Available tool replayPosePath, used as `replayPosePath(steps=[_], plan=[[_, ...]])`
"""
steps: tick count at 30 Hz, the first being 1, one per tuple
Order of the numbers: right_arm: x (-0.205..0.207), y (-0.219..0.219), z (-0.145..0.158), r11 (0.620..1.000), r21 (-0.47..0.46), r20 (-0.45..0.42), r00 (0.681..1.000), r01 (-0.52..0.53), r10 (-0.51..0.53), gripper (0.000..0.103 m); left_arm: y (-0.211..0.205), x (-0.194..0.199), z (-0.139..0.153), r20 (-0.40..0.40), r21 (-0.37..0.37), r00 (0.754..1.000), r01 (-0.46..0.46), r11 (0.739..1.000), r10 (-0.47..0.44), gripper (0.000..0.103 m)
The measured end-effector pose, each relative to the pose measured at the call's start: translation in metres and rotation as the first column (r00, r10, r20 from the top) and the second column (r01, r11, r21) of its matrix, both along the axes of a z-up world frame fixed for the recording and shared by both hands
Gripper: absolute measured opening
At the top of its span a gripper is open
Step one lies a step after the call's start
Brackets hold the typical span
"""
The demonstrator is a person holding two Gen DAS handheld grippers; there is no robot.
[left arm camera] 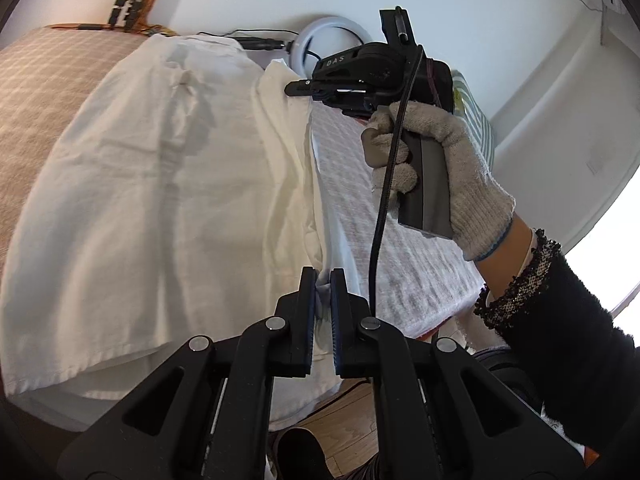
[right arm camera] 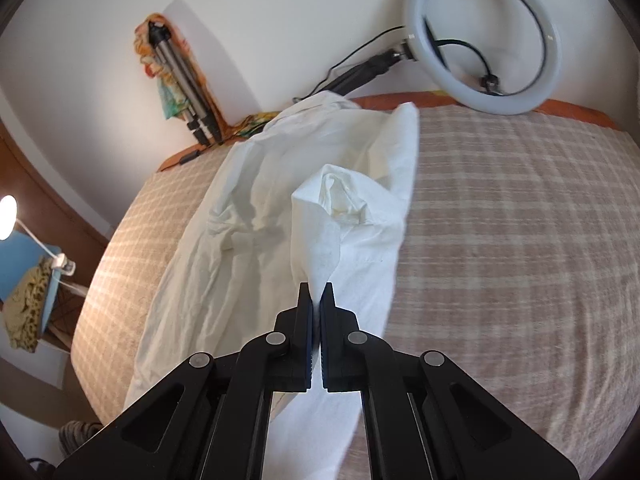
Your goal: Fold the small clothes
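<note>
Garment: a white garment [right arm camera: 256,216] lies spread lengthwise on a bed with a beige checked bedspread [right arm camera: 520,240], its far end near the wall
Left gripper: the left gripper [left arm camera: 324,280] is clamped on a near edge of the cloth, a small pinch of white fabric showing between its two black fingers
Right gripper: the right gripper [right arm camera: 317,294] is clenched on a lifted fold of the same cloth, which rises from its tips in a cone and drapes back onto the rest of the garment
Right hand: seen from the left wrist view, a gloved hand [left arm camera: 432,152] grips the handle of the right gripper, above and to the right of the cloth, a black cable hanging from it
Background: a ring light [right arm camera: 480,40] leans at the head of the bed; a folded tripod [right arm camera: 184,84] stands against the wall
Hard to make out: what kind of garment it is cannot be told; its near end is hidden behind both grippers' bodies; the right gripper's tips are blocked by fabric in the left wrist view
</note>
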State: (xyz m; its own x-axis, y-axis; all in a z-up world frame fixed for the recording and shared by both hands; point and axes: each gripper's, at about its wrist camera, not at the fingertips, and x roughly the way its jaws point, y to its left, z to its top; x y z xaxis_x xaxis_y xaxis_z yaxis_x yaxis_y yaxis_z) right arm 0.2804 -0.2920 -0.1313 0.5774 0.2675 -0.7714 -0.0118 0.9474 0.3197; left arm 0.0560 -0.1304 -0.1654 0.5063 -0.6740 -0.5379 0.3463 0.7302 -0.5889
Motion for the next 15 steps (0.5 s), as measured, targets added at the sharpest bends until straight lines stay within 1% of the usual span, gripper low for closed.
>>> replayPosePath(steps=[3, 7, 10, 13, 14, 15], plan=[[0.007, 0.024, -0.005, 0.998, -0.037, -0.01, 0.999, -0.051, 0.05, 0.002, 0.011, -0.005, -0.004, -0.009, 0.01, 1.0, -0.021, 1.0, 0.021, 0.005], [0.021, 0.057, -0.024, 0.989, -0.088, -0.051, 0.992, -0.12, 0.116, 0.002, 0.023, -0.008, -0.014, -0.041, 0.028, 0.998, -0.042, 0.999, 0.043, 0.005], [0.025, 0.072, -0.035, 0.98, -0.121, -0.075, 0.986, -0.157, 0.148, 0.002, 0.029, -0.008, -0.02, -0.053, 0.044, 0.997, -0.053, 0.998, 0.056, 0.005], [0.029, 0.076, -0.044, 0.978, -0.125, -0.091, 0.983, -0.169, 0.158, 0.002, 0.032, -0.01, -0.023, -0.061, 0.052, 0.996, -0.058, 0.997, 0.061, 0.005], [0.03, 0.075, -0.048, 0.978, -0.112, -0.102, 0.981, -0.177, 0.166, 0.002, 0.032, -0.011, -0.024, -0.062, 0.058, 0.996, -0.057, 0.997, 0.06, 0.005], [0.031, 0.074, -0.051, 0.978, -0.096, -0.11, 0.979, -0.183, 0.173, 0.006, 0.03, -0.011, -0.024, -0.062, 0.065, 0.996, -0.053, 0.996, 0.057, 0.005]])
